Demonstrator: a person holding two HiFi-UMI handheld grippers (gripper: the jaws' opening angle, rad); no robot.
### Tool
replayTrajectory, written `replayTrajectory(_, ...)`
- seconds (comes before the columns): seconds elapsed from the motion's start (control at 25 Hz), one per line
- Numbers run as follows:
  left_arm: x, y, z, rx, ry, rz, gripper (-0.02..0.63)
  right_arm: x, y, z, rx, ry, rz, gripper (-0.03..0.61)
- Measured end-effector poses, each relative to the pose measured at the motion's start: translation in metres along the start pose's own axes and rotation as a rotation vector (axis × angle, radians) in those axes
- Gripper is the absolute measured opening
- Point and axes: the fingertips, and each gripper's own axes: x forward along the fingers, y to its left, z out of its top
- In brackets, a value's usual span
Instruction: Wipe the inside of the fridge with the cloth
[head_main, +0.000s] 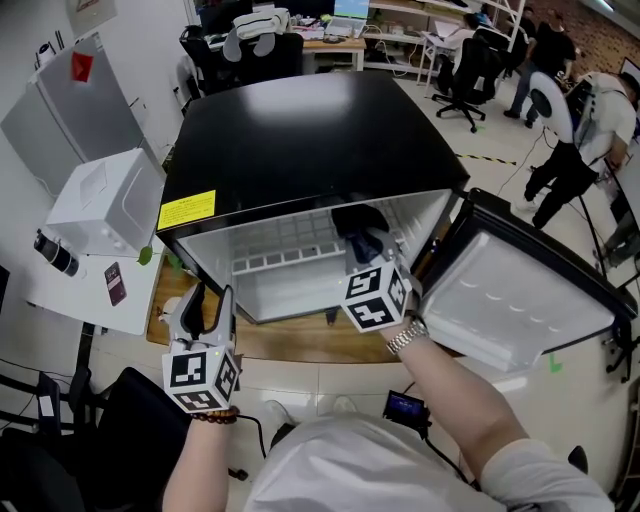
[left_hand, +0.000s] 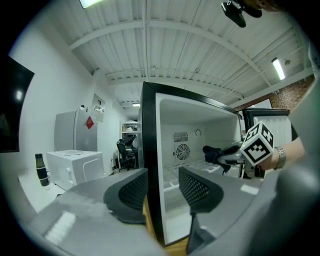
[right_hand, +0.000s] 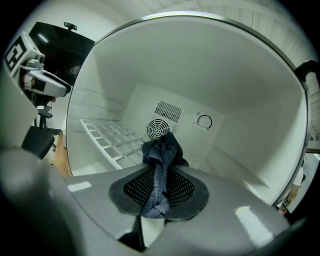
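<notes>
The black mini fridge (head_main: 300, 140) stands with its door (head_main: 520, 290) swung open to the right. My right gripper (head_main: 370, 258) reaches into the white interior (right_hand: 240, 125) and is shut on a dark blue cloth (right_hand: 160, 160), which bunches out past the fingertips. The cloth (head_main: 362, 232) hangs in front of the back wall, near the round fan vent (right_hand: 157, 129), and I cannot tell whether it touches a surface. My left gripper (head_main: 207, 310) is held outside the fridge's front left corner (left_hand: 150, 165), open with nothing between its fingers. From there the cloth (left_hand: 212, 152) shows inside.
A white wire shelf (right_hand: 110, 137) lies across the lower left of the interior, with a dial (right_hand: 204, 121) on the back wall. Left of the fridge a white table (head_main: 90, 290) carries a white appliance (head_main: 105, 200) and a dark bottle (head_main: 55, 252). Office chairs (head_main: 465, 70) and a person (head_main: 590, 130) are behind.
</notes>
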Motion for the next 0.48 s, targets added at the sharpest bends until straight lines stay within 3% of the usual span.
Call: replayTrajectory(0.48,0.005,-0.041,-0.010,0.007,0.017,-0.060,0.189,-0.005,-0.030,-0.016,0.037,0.014,-0.033,0.060)
